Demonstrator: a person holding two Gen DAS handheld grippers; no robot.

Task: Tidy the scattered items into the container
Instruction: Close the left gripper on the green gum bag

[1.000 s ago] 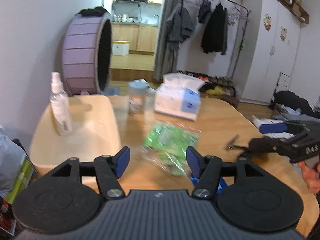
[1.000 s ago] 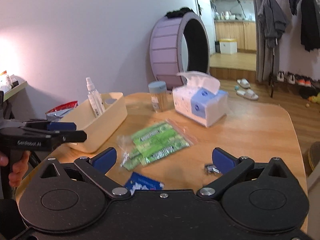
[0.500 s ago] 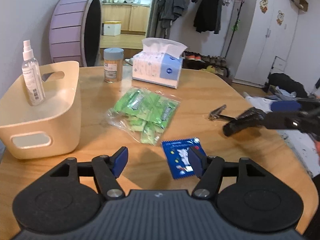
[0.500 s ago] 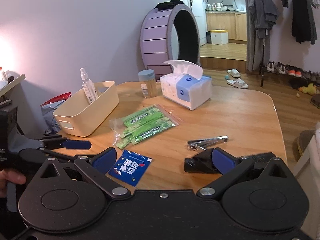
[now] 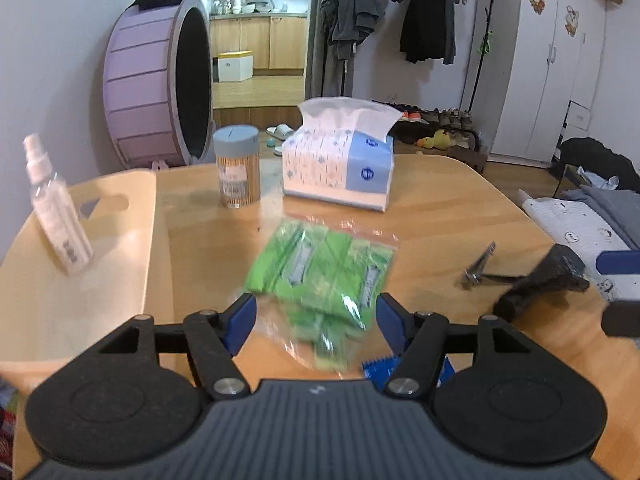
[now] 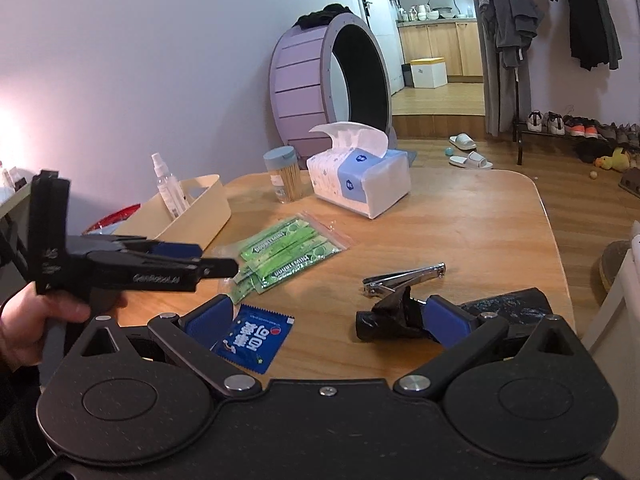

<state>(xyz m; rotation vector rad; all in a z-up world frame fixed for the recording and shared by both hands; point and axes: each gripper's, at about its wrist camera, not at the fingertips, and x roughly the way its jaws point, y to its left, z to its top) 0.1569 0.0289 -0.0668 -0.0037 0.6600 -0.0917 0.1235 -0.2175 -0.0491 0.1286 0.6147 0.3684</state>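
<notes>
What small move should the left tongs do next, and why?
Probably lower the left tongs onto the green packet bag and close. They are open and framing it, the bag lies on the table outside the beige container, and only the spray bottle is inside.

Quick count of the table — one cream container [image 6: 192, 216] far left with one spray bottle [image 6: 168, 186] in it; one toothpick jar [image 6: 284, 174]; one tissue pack [image 6: 360, 178]; one clear bag of green sachets [image 6: 286, 250]; one blue packet [image 6: 254, 338]; one nail clipper [image 6: 404, 274]; one black bag roll [image 6: 384, 318] — two grippers too.
</notes>
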